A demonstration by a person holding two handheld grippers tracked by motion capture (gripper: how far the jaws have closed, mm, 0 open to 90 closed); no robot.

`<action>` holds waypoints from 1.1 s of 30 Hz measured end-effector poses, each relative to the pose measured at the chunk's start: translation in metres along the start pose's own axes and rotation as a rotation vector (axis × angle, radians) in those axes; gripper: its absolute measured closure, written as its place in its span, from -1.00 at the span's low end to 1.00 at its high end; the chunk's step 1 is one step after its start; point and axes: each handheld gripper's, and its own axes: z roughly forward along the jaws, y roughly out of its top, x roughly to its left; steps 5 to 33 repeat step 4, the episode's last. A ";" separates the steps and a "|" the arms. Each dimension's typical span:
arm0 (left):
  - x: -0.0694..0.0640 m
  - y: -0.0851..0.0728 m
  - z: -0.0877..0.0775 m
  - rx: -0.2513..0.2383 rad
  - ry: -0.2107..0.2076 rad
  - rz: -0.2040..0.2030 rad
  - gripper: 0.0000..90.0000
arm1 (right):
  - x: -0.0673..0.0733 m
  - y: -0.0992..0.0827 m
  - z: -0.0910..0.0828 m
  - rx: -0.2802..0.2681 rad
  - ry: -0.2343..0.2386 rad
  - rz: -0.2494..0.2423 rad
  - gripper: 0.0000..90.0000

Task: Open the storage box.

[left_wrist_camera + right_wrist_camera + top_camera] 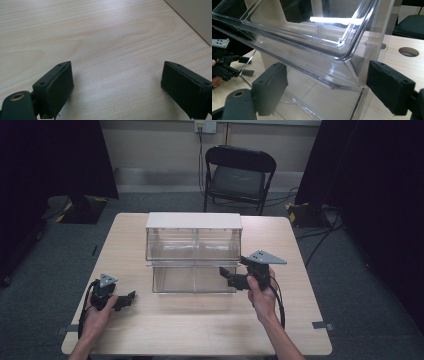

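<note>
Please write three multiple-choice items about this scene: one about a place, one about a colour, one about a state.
1. Where is the black folding chair?
A. Behind the light wooden table
B. On the table
C. Beside the person's left hand

2. What colour is the top of the clear plastic two-tier bin?
A. Red
B. White
C. Blue

3. How are the left tongs?
A. Shut on a cable
B. Shut, empty
C. Open, empty

Answers: 1 A, it stands past the far edge; 2 B, the lid looks white; 3 C, bare wood shows between the jaws.
</note>
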 end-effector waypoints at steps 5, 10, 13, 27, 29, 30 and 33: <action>0.000 0.000 0.000 0.000 -0.001 0.000 -0.77 | 0.000 0.000 0.000 0.001 0.004 -0.001 -0.63; 0.000 0.000 0.000 0.000 -0.001 0.000 -0.77 | 0.000 0.000 0.000 0.001 0.004 -0.001 -0.63; 0.000 0.000 0.000 0.000 -0.001 0.000 -0.77 | 0.000 0.000 0.000 0.001 0.004 -0.001 -0.63; 0.000 0.000 0.000 0.000 -0.001 0.000 -0.77 | 0.000 0.000 0.000 0.001 0.004 -0.001 -0.63; 0.000 0.000 0.000 0.000 -0.001 0.000 -0.77 | 0.000 0.000 0.000 0.001 0.004 -0.001 -0.63; 0.000 0.000 0.000 0.000 -0.001 0.000 -0.77 | 0.000 0.000 0.000 0.001 0.004 -0.001 -0.63; 0.000 0.000 0.000 0.000 -0.001 0.000 -0.77 | 0.000 0.000 0.000 0.001 0.004 -0.001 -0.63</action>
